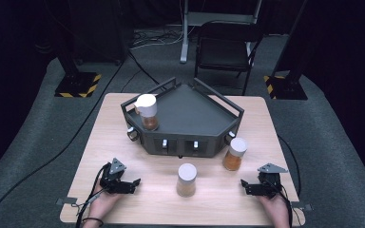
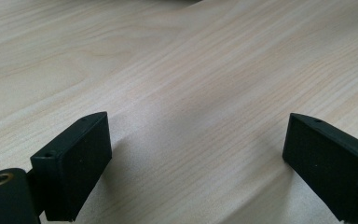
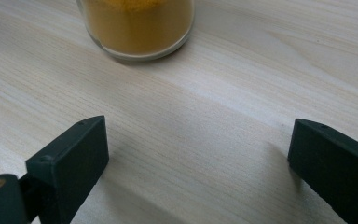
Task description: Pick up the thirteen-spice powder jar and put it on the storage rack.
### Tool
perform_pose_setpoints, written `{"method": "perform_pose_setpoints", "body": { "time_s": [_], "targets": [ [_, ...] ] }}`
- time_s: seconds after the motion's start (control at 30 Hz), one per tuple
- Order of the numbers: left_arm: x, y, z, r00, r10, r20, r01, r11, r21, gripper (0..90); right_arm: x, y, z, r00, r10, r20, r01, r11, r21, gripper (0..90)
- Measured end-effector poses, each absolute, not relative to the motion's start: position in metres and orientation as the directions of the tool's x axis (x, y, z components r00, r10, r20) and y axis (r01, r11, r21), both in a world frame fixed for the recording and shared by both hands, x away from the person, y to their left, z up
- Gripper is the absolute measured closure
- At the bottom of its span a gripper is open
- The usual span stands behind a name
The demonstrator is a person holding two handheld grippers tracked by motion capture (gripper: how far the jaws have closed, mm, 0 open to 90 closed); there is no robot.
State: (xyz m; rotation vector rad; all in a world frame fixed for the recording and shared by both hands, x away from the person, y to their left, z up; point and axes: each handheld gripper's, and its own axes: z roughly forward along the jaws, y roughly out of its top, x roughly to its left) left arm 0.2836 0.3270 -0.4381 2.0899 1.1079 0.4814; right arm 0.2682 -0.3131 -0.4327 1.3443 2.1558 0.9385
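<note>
Jaws wide apart on both the left gripper [image 1: 134, 182] and right gripper [image 1: 244, 183], resting empty on the desk [image 1: 147, 199]; a spice jar [image 1: 187, 180] between them looks the likely first pick.

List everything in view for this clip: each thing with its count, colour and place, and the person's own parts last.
Spice jars: 3, clear with orange-brown powder and white lids; one on the tray's left corner, one on the table centre front, one by the tray's right front.
Tray: 1, dark grey, angular with rails, at the table's far middle.
Table: 1, light wood.
Chair: 1, black, beyond the table.
Stand bases: 2, black with yellow stripes, on the floor far left and far right.
Left gripper: black, open, near left on the table, held by a hand.
Right gripper: black, open, near right, held by a hand.
</note>
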Motion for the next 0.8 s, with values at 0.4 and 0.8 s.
{"method": "perform_pose_setpoints", "body": {
  "time_s": [0.4,0.8],
  "targets": [
    [0.2840,0.3238,-0.4372,0.532,0.847,-0.003,0.584,-0.364,0.725,1.7,0.2682,-0.3130,-0.4326,-0.438,0.899,-0.006,0.609,0.301,0.734,4.2],
    [0.2849,0.3224,-0.4368,0.527,0.850,-0.002,0.589,-0.363,0.722,0.2,0.2682,-0.3130,-0.4327,-0.438,0.899,-0.006,0.608,0.301,0.734,4.3]
  ]
}}
